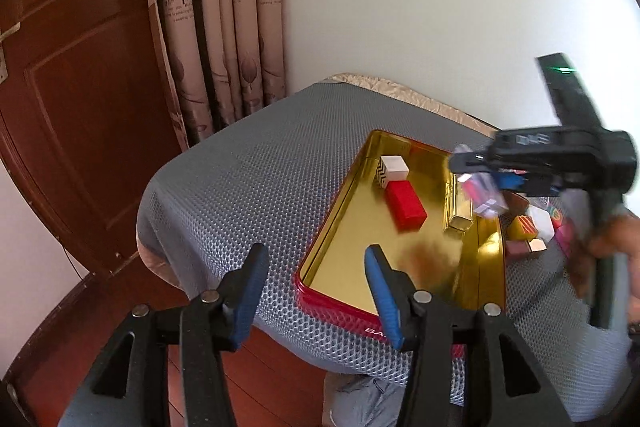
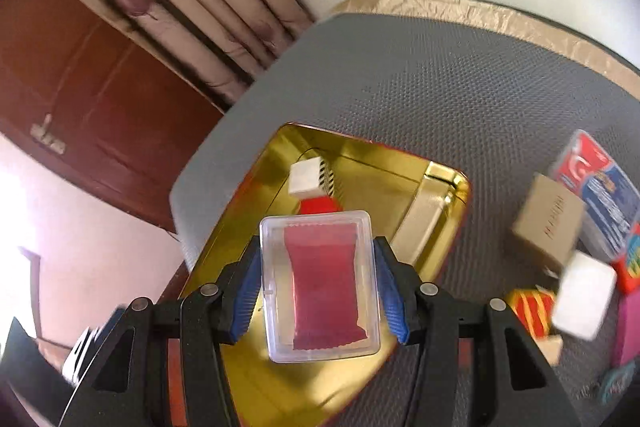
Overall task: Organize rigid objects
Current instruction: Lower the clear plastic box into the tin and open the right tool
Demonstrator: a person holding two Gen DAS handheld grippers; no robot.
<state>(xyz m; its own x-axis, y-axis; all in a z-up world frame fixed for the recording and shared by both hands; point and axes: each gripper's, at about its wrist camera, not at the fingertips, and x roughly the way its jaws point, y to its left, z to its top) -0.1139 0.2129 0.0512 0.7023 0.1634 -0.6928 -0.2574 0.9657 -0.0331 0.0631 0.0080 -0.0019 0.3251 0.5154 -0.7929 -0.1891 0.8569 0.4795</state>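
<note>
Status, left to right: left gripper (image 1: 316, 291) sits low at bottom centre of the left wrist view, fingers spread wide with nothing between them, parked off the near corner of the gold tin (image 1: 486, 267). Tin holds a white zigzag block (image 1: 394, 169) and a red block (image 1: 406, 205) touching it, plus a gold bar (image 1: 460, 223) along the right wall, so I'd call it partly done. Right gripper (image 2: 318, 287) is tilted over the tin, fingers clamped on a clear plastic case (image 2: 320, 287) with a red packet inside; case is airborne above the tin floor, not yet placed. Still out on the grey mat (image 2: 440, 75) at right of the frame: cardboard box (image 2: 546, 223), blue-red pack (image 2: 596, 187), white block (image 2: 582, 301), striped block (image 2: 530, 309), others blurred.
</note>
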